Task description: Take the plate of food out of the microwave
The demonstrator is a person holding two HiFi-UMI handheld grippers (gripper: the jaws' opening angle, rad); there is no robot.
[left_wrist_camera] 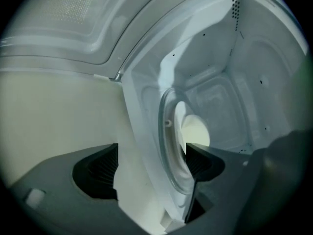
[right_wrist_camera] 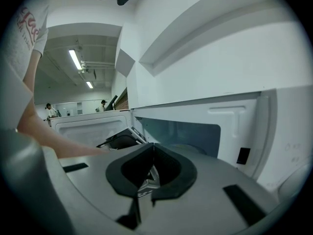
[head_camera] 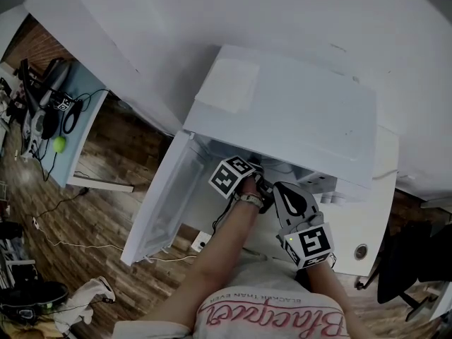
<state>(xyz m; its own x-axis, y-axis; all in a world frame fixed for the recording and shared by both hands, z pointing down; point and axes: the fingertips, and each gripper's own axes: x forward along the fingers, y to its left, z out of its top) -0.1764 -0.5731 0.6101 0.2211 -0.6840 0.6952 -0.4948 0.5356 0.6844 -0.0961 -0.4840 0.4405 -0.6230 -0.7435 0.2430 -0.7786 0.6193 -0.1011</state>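
Note:
The white microwave (head_camera: 296, 111) stands on a white table with its door (head_camera: 159, 203) swung open to the left. My left gripper, marker cube (head_camera: 232, 176) showing, reaches into the cavity with its tips hidden under the top. In the left gripper view, which is rolled sideways, the left gripper (left_wrist_camera: 151, 156) is wide open around the cavity's front edge and the glass turntable (left_wrist_camera: 168, 151). A white plate (left_wrist_camera: 181, 115) with pale food (left_wrist_camera: 196, 132) lies just beyond the pads, untouched. My right gripper (head_camera: 284, 191) (right_wrist_camera: 154, 150) waits shut and empty outside the opening.
A folded white cloth (head_camera: 226, 85) lies on top of the microwave. To the left stands a blue desk (head_camera: 85, 129) with cables and a green ball. Cables trail over the wooden floor (head_camera: 70, 217). A black chair (head_camera: 417, 260) is at the right.

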